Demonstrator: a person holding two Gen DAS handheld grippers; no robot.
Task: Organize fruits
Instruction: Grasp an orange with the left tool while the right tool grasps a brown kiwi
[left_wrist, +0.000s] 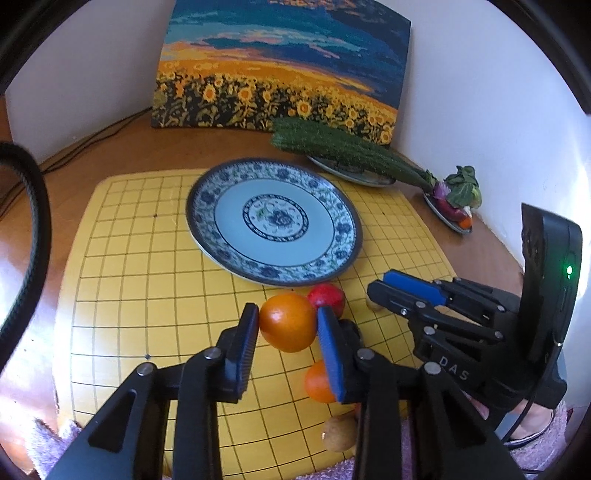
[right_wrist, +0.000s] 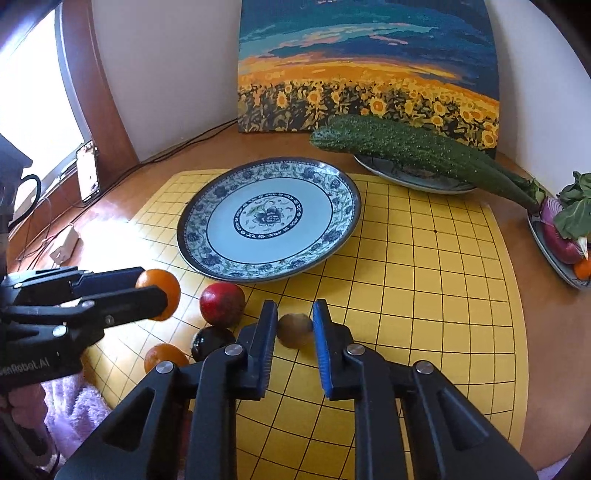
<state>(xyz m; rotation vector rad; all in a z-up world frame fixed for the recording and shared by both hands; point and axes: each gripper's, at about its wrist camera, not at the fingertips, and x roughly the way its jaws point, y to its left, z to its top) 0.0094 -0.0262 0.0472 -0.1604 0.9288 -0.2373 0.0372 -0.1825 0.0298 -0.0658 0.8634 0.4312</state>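
Your plate (right_wrist: 334, 192) sits bare on the mat, so little is done: your left gripper (left_wrist: 288, 325) clamps an orange (left_wrist: 286, 321) near its rim, while your right gripper (right_wrist: 295, 328) brackets a kiwi (right_wrist: 294, 329), jaws not quite touching.

Both tools are matte black plastic. The left gripper (left_wrist: 286, 321) and right gripper (right_wrist: 294, 325) have ribbed fingers with blue pads (left_wrist: 330, 354), silver round rivets at the joints, white lettering, and a small green light (left_wrist: 569, 270).

Home: sunflower painting (right_wrist: 365, 66), patterned plate (right_wrist: 207, 206)
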